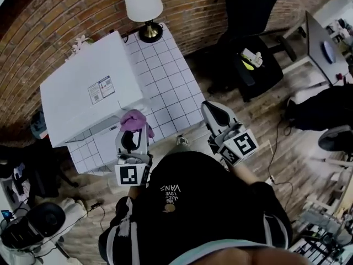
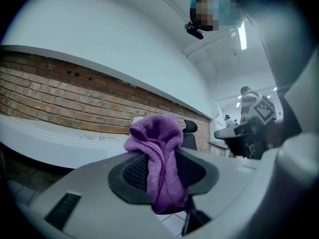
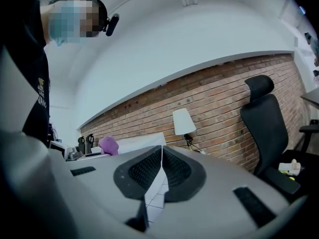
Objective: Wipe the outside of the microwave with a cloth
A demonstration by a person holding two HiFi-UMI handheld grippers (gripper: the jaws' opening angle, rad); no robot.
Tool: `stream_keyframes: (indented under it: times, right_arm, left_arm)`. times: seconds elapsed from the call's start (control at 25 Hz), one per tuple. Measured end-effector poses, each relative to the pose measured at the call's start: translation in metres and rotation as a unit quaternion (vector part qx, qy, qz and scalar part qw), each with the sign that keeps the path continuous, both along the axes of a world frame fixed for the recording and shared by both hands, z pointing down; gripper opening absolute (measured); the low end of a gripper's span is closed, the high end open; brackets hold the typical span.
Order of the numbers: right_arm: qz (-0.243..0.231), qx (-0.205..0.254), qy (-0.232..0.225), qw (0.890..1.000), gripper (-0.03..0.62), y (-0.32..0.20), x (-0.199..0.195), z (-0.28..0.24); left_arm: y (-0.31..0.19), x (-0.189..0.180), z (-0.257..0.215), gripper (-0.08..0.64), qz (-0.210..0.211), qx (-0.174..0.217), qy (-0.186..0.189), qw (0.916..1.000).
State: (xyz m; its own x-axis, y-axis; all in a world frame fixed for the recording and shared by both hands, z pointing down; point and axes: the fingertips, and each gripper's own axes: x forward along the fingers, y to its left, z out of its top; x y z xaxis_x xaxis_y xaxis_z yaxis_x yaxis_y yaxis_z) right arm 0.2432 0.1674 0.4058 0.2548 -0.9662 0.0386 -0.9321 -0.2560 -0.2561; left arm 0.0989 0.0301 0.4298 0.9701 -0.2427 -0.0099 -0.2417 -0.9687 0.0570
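The white microwave [image 1: 88, 95] stands on a white tiled table [image 1: 171, 87], seen from above in the head view. My left gripper [image 1: 134, 130] is shut on a purple cloth [image 1: 135, 122], held at the microwave's near right corner. In the left gripper view the cloth [image 2: 159, 158] bunches up between the jaws, with the microwave's white top [image 2: 75, 141] beyond it. My right gripper [image 1: 212, 112] hangs over the table's right edge, shut and holding nothing. The right gripper view shows its jaws pressed together, the purple cloth [image 3: 108, 145] far off at left.
A table lamp [image 1: 143, 7] stands at the back of the table beside the microwave. A black office chair [image 1: 251, 65] with small items on its seat sits to the right. Bags and cables lie on the wooden floor [image 1: 276, 120] around me.
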Motion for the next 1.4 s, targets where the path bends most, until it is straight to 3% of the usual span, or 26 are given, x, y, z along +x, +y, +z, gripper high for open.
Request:
stream_keyframes:
  times: [0.28,0.48,0.64,0.8,1.08,1.16,1.4]
  right_arm:
    - [-0.085,-0.006,-0.005,0.996,0.005,-0.042,0.021,0.006]
    - [-0.157,0.002,-0.008,0.988,0.005,-0.067,0.038,0.009]
    - [-0.226,0.003,-0.009,0.974,0.005,-0.078,0.06,0.009]
    - [-0.3,-0.003,-0.014,0.954,0.005,-0.085,0.082,0.011]
    - [-0.393,-0.012,-0.019,0.919,0.005,-0.09,0.112,0.013]
    - [-0.408,-0.013,-0.019,0.913,0.005,-0.091,0.116,0.012]
    - [-0.424,-0.013,-0.023,0.905,0.005,-0.09,0.126,0.015]
  left_arm:
    - [-0.004,-0.002,0.008,0.141,-0.068,-0.007,-0.023,0.9974]
    - [0.0,0.0,0.012,0.141,-0.143,-0.016,-0.03,0.9892]
    - [0.011,0.014,0.012,0.141,-0.212,-0.011,-0.035,0.9767]
    - [0.023,0.033,0.013,0.141,-0.288,-0.017,-0.032,0.9568]
    - [0.038,0.063,0.024,0.141,-0.386,-0.021,-0.033,0.9218]
    - [0.037,0.069,0.027,0.141,-0.395,-0.02,-0.037,0.9176]
    - [0.017,0.093,0.041,0.141,-0.395,-0.032,-0.033,0.9176]
